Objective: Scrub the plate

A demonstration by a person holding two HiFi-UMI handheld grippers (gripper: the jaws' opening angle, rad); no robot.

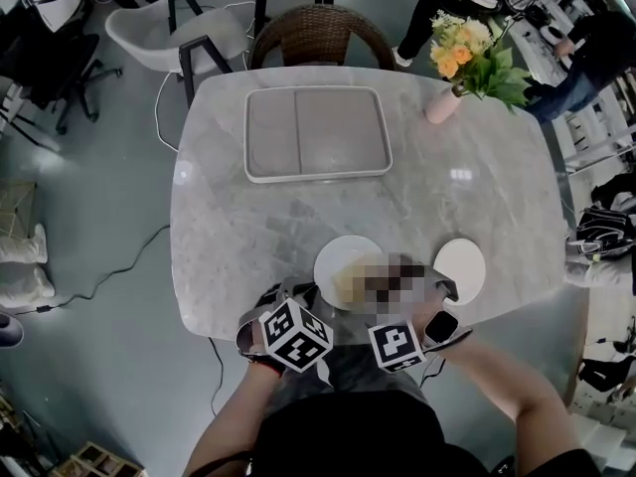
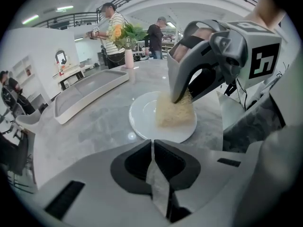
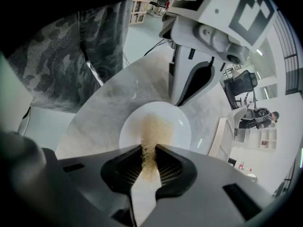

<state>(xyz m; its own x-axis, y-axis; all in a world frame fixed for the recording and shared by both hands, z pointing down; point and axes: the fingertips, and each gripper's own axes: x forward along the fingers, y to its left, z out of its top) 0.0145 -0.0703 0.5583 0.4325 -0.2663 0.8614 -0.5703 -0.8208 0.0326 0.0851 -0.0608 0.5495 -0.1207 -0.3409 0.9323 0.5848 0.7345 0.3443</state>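
Note:
A white plate point(image 1: 336, 254) lies near the front edge of the marble table point(image 1: 229, 217). My left gripper point(image 2: 152, 148) is shut on the plate's point(image 2: 142, 115) near rim, a thin pale strip showing between its jaws. My right gripper point(image 3: 150, 155) is shut on a tan scrubbing pad point(image 3: 151, 131), which presses down on the middle of the plate point(image 3: 177, 126). In the left gripper view the pad point(image 2: 175, 112) covers the plate's right half under the right gripper point(image 2: 182, 96). A mosaic patch hides part of the plate in the head view.
A grey rimmed tray point(image 1: 318, 132) lies at the table's far side. A pink vase with flowers point(image 1: 443, 102) stands at the back right. A round white disc point(image 1: 460, 269) lies right of the plate. A wicker chair point(image 1: 320, 36) stands behind the table, with people beyond it.

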